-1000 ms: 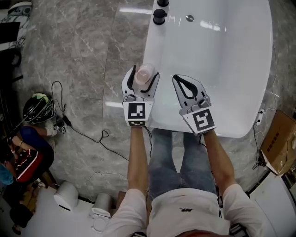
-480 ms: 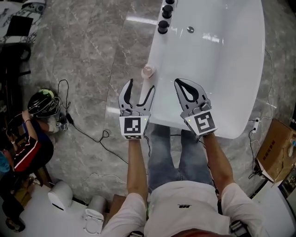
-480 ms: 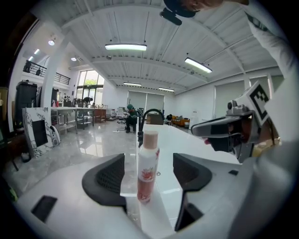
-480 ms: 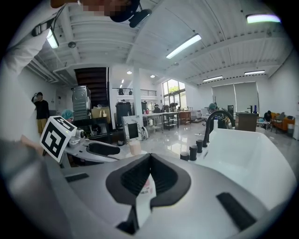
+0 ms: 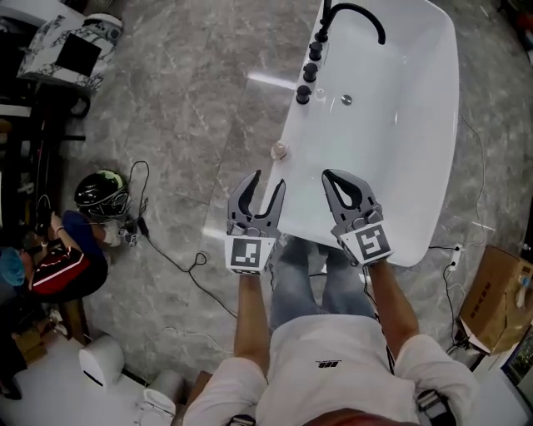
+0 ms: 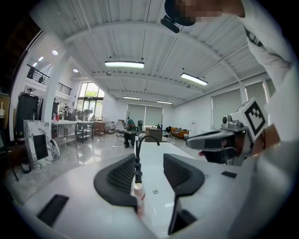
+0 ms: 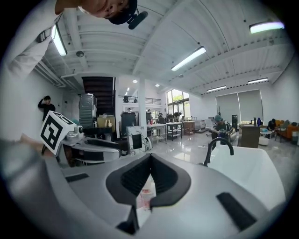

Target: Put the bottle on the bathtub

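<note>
Head view first: a white bathtub (image 5: 400, 125) stands on a grey stone floor (image 5: 166, 108), with a black faucet (image 5: 360, 12) at its far end. A small bottle (image 5: 280, 151) stands upright on the tub's left rim, between the row of black knobs (image 5: 310, 73) and the near left corner. The left gripper (image 5: 267, 183) is held just short of that corner with its jaws spread wide and nothing between them – well clear of the bottle. The right gripper (image 5: 331, 175) hangs over the tub's near edge with its jaws closed tip to tip. A helmet (image 5: 100, 193) lies on the floor off to the left, and a cardboard box (image 5: 491, 291) sits at the right.

Left gripper view: the jaws stand apart and hold nothing. Past them, on the left rim, the bottle (image 6: 138, 200) stands in front of the knobs and the faucet (image 6: 141, 142) (it touches neither jaw). The right gripper (image 6: 205, 139) shows at the right side.

Right gripper view: the jaw tips meet – only a narrow slot stays below them, and part of the bottle (image 7: 145, 195) shows through it, farther off and not gripped. The left gripper (image 7: 93, 144) shows at the left, the faucet (image 7: 219, 145) to the right.
</note>
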Demonstrator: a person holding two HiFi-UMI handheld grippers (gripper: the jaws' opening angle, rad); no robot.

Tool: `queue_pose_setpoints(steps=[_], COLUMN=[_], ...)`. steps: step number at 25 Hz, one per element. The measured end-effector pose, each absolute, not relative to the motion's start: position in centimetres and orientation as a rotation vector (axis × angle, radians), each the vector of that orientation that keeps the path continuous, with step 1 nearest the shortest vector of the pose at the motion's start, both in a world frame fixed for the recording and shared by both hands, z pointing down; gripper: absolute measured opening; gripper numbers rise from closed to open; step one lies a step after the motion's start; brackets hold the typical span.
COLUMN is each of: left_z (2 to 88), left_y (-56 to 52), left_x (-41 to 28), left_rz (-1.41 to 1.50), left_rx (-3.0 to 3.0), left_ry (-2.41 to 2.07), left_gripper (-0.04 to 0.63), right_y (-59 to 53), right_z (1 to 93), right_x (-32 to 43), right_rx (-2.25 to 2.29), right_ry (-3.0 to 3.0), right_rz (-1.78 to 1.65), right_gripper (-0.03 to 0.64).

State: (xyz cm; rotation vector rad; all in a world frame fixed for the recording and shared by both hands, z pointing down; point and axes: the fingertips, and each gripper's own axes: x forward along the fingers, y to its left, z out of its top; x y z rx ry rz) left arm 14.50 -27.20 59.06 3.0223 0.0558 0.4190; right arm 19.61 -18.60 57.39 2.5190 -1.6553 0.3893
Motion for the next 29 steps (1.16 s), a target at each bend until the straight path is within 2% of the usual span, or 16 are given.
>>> queue_pose_setpoints(steps=[8,15,29], left_z=[49.6,46.1,44.9], left_y=[-25.5,-24.6,-24.4], left_x=[10.9,8.5,8.8], left_rz=[0.31,0.299,0.273], left_rx=[3.04,3.065,3.08], left_ry=[0.03,0.034,0.037], left_gripper=[0.017,0.009,0.009], right_y=[-16.7,-15.6,-15.3], right_z=[49.2,45.2,44.6], right_x=[16.4,15.4,14.4], right_rx=[2.479,2.497,2.487], right_ry=[-1.714,-1.721,-1.736], right_rz=[0.289,0.237,0.251], right_gripper=[-0.008,-0.008,-0.008])
